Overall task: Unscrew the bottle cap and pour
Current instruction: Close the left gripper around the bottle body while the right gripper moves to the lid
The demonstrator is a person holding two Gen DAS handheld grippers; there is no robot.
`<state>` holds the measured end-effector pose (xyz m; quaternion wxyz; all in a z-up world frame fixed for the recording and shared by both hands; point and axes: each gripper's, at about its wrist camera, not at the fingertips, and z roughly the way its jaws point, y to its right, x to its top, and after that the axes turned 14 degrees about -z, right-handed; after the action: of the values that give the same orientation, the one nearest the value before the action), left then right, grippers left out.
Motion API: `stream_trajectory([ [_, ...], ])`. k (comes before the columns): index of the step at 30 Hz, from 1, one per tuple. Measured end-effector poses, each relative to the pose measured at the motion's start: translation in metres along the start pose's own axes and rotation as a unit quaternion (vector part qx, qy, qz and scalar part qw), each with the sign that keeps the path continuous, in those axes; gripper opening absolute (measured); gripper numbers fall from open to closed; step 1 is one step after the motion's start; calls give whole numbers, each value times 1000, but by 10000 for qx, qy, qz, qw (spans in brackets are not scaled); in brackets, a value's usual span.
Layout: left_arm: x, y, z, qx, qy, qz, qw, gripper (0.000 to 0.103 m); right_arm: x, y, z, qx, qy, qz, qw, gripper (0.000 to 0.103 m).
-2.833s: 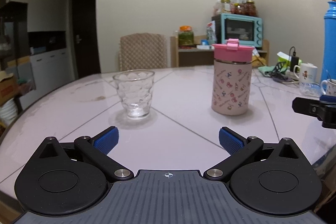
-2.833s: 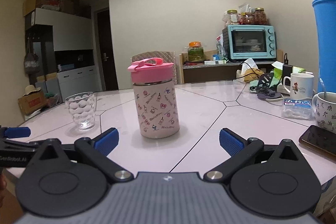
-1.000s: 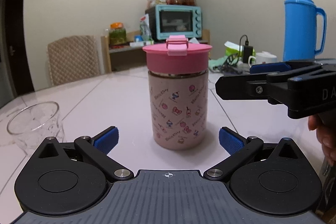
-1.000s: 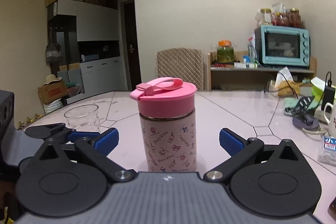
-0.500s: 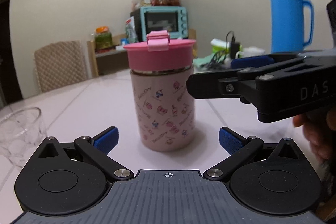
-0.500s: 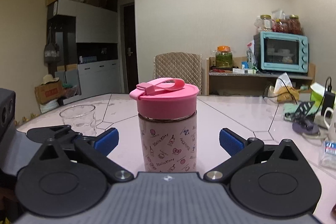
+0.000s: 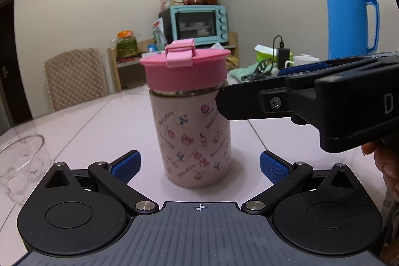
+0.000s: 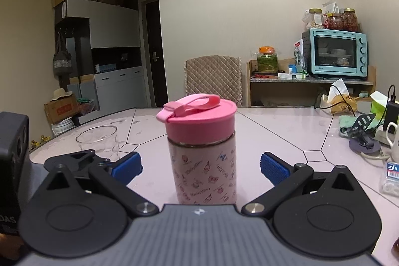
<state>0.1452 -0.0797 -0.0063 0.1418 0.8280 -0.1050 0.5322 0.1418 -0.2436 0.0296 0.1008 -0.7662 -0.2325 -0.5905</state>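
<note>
Left of the pale pink printed steel bottle (image 7: 195,138) stands a clear dimpled drinking glass (image 7: 18,167), apart from it on the glossy white table (image 7: 99,116). Both tools face the upright bottle: the left gripper (image 7: 199,163) and the right gripper (image 8: 200,165) each have jaws spread wide, empty, the bottle centred before them. It looks rigid and smooth, probably slippery and weighty if full, so the body wants a firm mid-wall squeeze. Its broad pink plastic screw cap (image 7: 185,71), with loop strap, offers the rim for twisting.
</note>
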Motion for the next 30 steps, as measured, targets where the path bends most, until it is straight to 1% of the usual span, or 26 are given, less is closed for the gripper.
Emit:
stream_trajectory([
  [3, 6, 0, 7, 1, 13, 3, 10000, 103, 3, 7, 4, 1, 21, 24, 10000, 103],
  [6, 10, -1, 13, -2, 9, 68, 10000, 103, 5, 4, 13, 13, 35, 15, 10000, 103],
  [11, 18, -7, 22, -97, 10, 137, 9999, 103, 9, 7, 23, -18, 33, 14, 10000, 103],
  [16, 23, -13, 30, -290, -4, 237, 9993, 103, 11, 4, 29, -3, 44, 16, 10000, 103],
  [21, 26, -21, 33, -448, 4, 235, 9987, 103, 13, 1, 32, 4, 41, 5, 10000, 103],
  [26, 26, -26, 40, -748, -17, 318, 9967, 103, 12, 3, 30, -14, 60, 11, 10000, 103],
  [30, 27, -28, 45, -987, 86, 384, 9943, 103, 12, 1, 27, -67, 70, 26, 9999, 103],
])
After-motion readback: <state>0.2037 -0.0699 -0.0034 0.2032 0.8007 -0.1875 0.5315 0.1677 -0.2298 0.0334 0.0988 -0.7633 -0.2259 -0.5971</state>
